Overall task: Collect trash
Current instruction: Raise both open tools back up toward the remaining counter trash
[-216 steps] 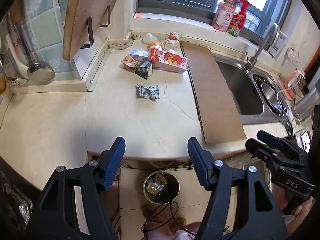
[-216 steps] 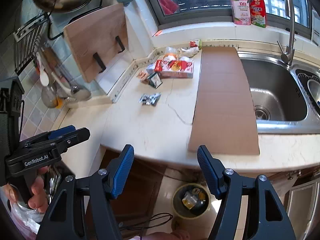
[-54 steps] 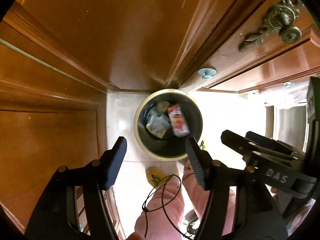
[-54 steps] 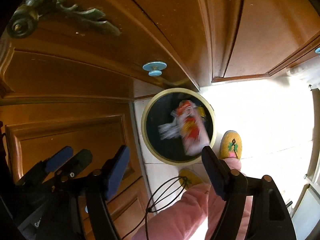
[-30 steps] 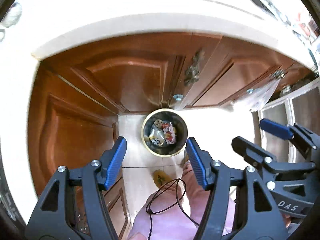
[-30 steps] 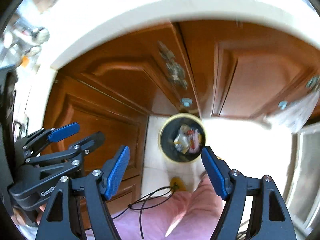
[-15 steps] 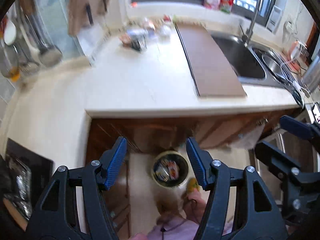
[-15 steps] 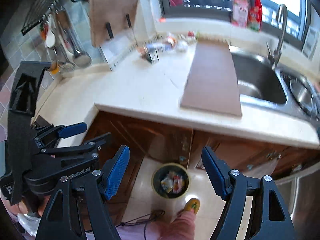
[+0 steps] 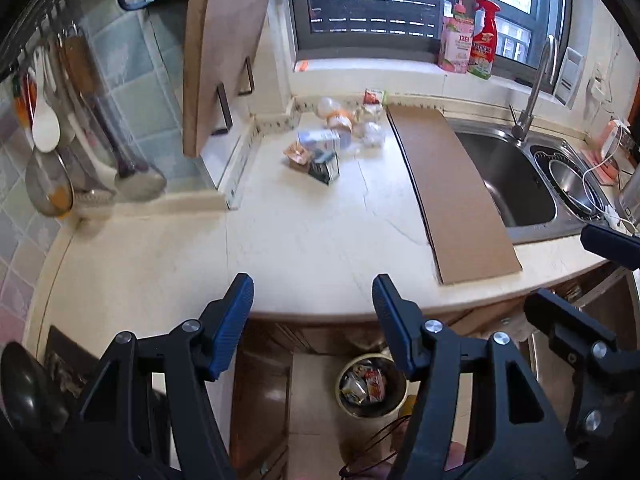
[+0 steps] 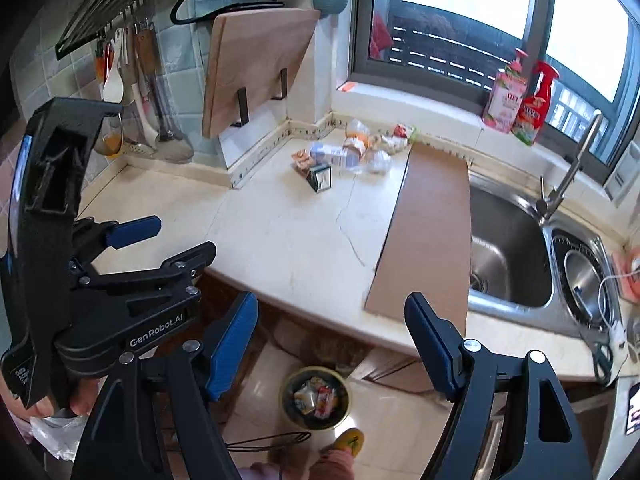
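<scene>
Both grippers, left gripper (image 9: 312, 304) and right gripper (image 10: 332, 328), are hanging released and empty above the trash bin (image 10: 315, 398). Remaining litter pile (image 9: 332, 144) is lying on the countertop (image 9: 312, 232), far beyond the bin. Only the right view is showing the person's slipper (image 10: 349, 442) beside the bin.

There's a little pile of trash (image 9: 334, 142) at the back of the counter near the windowsill: small cartons, wrappers, crumpled plastic. The round bin (image 10: 315, 397) on the floor already holds some packets.
</scene>
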`<state>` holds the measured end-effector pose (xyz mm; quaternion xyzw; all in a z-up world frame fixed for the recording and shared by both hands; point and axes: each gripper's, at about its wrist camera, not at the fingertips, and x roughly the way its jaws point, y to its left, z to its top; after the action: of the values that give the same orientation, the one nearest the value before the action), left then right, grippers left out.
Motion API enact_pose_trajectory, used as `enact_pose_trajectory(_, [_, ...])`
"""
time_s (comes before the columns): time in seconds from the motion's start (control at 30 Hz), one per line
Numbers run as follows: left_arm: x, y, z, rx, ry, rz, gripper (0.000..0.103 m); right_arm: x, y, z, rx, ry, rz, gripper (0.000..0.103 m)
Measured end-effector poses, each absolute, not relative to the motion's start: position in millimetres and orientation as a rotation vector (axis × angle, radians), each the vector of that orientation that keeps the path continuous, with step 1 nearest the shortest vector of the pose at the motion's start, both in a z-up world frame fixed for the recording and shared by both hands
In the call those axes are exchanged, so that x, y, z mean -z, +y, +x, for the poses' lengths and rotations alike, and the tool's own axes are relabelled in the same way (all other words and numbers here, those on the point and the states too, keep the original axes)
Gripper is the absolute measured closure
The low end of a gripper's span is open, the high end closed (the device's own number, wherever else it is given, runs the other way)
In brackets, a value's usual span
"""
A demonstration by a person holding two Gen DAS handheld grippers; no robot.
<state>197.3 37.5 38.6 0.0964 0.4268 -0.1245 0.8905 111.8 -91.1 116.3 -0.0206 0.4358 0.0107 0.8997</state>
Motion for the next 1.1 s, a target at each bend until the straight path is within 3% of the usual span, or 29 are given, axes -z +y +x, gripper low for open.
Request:
enact_pose_trajectory(0.33, [-51.6, 14.3, 256.3, 0.272, 0.874, 0.202, 0.044, -132.2, -133.3, 181.7, -0.036, 0.856, 0.072, 0.026])
enact_pose_trajectory(0.67, [-31.8, -31.9, 323.1, 0.258, 0.918, 0.183, 0.044, -121.9, -227.9, 272.3, -0.119, 0.857, 0.138, 0.026])
enact_pose_trajectory(1.1, [49.6, -74.9, 477.2, 0.137, 1.159, 0.003, 0.044, -37.5, -339.5, 507.0, -0.3, 1.042, 0.246, 0.026])
